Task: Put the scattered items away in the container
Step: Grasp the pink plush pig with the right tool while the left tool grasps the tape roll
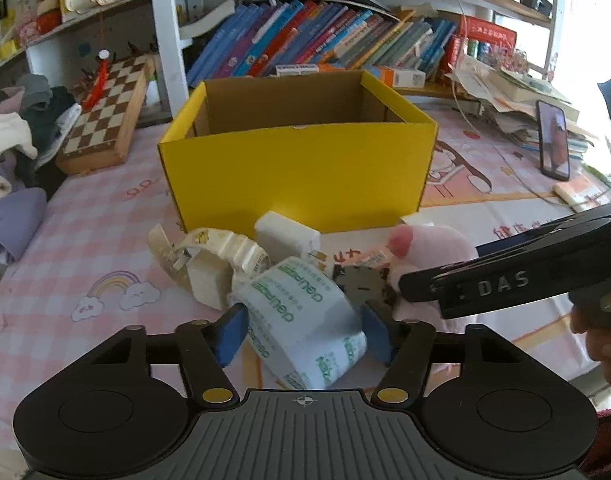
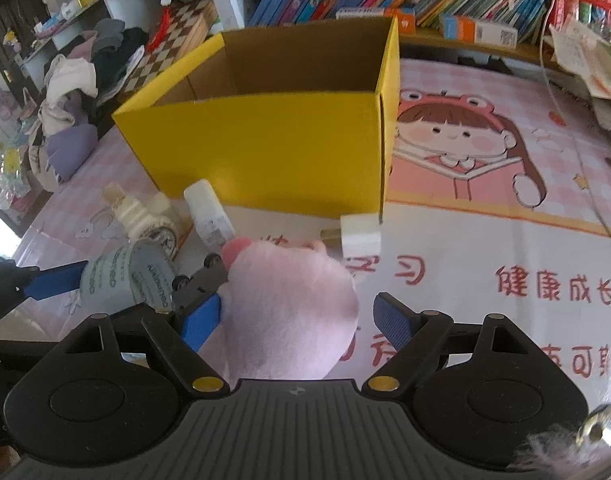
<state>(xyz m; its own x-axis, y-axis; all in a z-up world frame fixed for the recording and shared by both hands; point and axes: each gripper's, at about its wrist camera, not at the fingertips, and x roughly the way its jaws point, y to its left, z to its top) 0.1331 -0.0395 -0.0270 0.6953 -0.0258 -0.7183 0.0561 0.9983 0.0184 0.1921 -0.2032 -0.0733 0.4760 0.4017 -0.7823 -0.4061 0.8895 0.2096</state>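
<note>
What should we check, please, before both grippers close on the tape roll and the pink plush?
1. Left gripper straddles the tape roll, a pad on each side: ok.
2. Right gripper straddles the pink plush: ok, though the plush sits nearer its left pad.
3. Both grippers open, nothing clamped yet: ok.
4. Clearance between the grippers: not ok; they crowd each other over the small grey toy car.
5. Yellow box open, top unobstructed: ok.
6. Room on the box floor: cannot tell; only the upper inner walls show.
</note>
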